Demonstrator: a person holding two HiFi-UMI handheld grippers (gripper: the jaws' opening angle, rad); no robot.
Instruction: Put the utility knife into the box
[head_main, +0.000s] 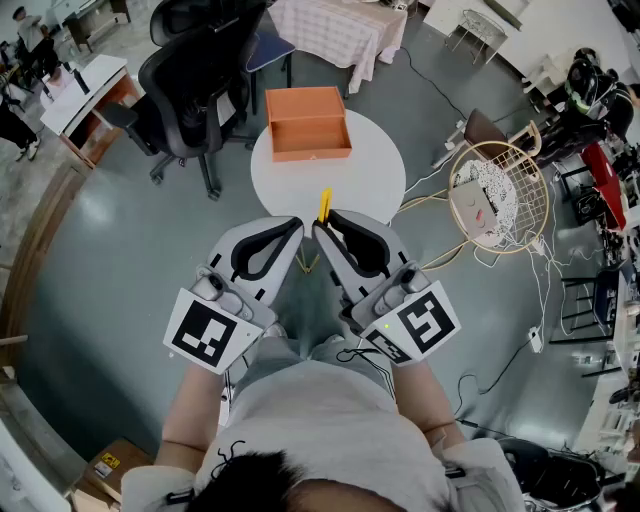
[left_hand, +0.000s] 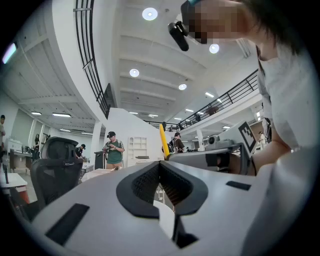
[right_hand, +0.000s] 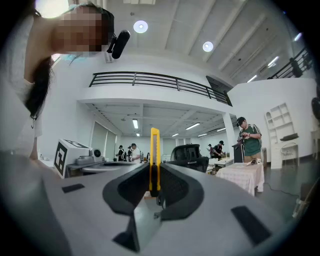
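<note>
Our right gripper (head_main: 321, 228) is clenched on the yellow utility knife (head_main: 324, 205), which sticks out over the near edge of the round white table (head_main: 375, 170). Our left gripper (head_main: 298, 225), just beside it, has its jaws pressed together and empty. The open orange box (head_main: 307, 123) sits at the far side of the table, with a black chair (head_main: 200, 80) near it on the left.

The left gripper (head_main: 296, 224) and the right gripper (head_main: 325, 222) are pale grey shells with black ribbed pads (head_main: 262, 248) lining the jaws, and each carries a white cube printed with black square markers, the left cube (head_main: 212, 333) and the right cube (head_main: 424, 321). A thin black cable (head_main: 368, 358) loops by the right gripper's near end, beside a small green light (head_main: 386, 326). The person wears a light grey short-sleeved top (head_main: 320, 430)
</note>
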